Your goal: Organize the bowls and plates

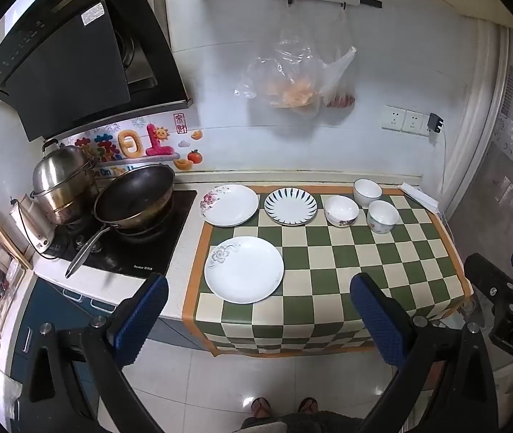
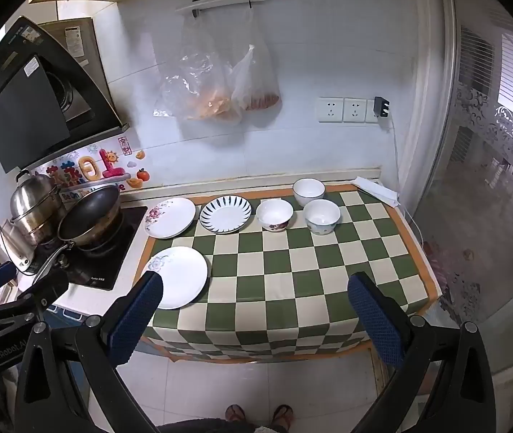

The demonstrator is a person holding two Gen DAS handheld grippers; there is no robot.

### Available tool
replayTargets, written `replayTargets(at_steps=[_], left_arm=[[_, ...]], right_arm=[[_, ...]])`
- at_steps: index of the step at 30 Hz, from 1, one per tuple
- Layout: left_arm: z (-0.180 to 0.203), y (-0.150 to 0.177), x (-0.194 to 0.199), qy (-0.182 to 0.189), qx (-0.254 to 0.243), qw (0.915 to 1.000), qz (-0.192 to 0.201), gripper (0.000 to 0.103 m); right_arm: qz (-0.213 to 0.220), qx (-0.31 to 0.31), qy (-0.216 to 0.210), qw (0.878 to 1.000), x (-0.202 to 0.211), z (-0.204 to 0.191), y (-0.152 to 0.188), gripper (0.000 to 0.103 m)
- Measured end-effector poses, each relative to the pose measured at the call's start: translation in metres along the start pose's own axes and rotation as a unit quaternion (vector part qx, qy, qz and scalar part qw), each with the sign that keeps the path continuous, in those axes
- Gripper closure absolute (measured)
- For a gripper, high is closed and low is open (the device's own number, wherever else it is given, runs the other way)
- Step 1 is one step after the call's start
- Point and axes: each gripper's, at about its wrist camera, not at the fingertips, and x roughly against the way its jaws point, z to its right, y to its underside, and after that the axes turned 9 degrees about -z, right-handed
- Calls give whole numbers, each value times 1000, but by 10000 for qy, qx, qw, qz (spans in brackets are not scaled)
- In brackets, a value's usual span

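Three plates lie on the green checkered cloth (image 1: 364, 263): a white plate with a grey flower (image 1: 244, 269) at the front left, a pink-flowered plate (image 1: 230, 204) behind it, and a blue-striped plate (image 1: 290, 205) beside that. Three white bowls stand at the back right: a flowered one (image 1: 341, 210), a plain one (image 1: 367, 192) and a patterned one (image 1: 382, 216). The same set shows in the right wrist view, with the front plate (image 2: 179, 276) and the bowls (image 2: 274, 214). My left gripper (image 1: 260, 317) and right gripper (image 2: 256, 319) are open and empty, held back above the counter's front edge.
A stove (image 1: 119, 249) at the left carries a dark wok (image 1: 134, 198) with a long handle and a steel steamer pot (image 1: 62, 180). A range hood (image 1: 76, 57) hangs above. Plastic bags (image 1: 292, 75) hang on the wall. Sockets (image 1: 404, 119) and a folded cloth (image 1: 419, 195) are at the right.
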Motion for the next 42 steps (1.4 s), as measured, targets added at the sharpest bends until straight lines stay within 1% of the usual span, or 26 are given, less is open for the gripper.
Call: replayTargets(at_steps=[2, 7, 8, 13, 22, 42], left_arm=[[-2, 1, 1, 0, -9, 10000, 2, 0], [-10, 2, 2, 5, -37, 10000, -24, 0], [-6, -1, 2, -86, -50, 9999, -22, 0], [-12, -1, 4, -42, -59, 10000, -37, 0], [-6, -2, -3, -70, -10, 10000, -58, 0], [-7, -3, -4, -48, 11, 10000, -68, 0]], right_arm=[[16, -37, -73, 10000, -1, 0, 0, 0], [-16, -43, -81, 10000, -4, -1, 1, 0], [-17, -42, -82, 10000, -4, -2, 1, 0], [-21, -49, -80, 10000, -3, -9, 1, 0], [-43, -56, -114, 9999, -8, 0, 1, 0], [-40, -57, -102, 9999, -6, -5, 1, 0]])
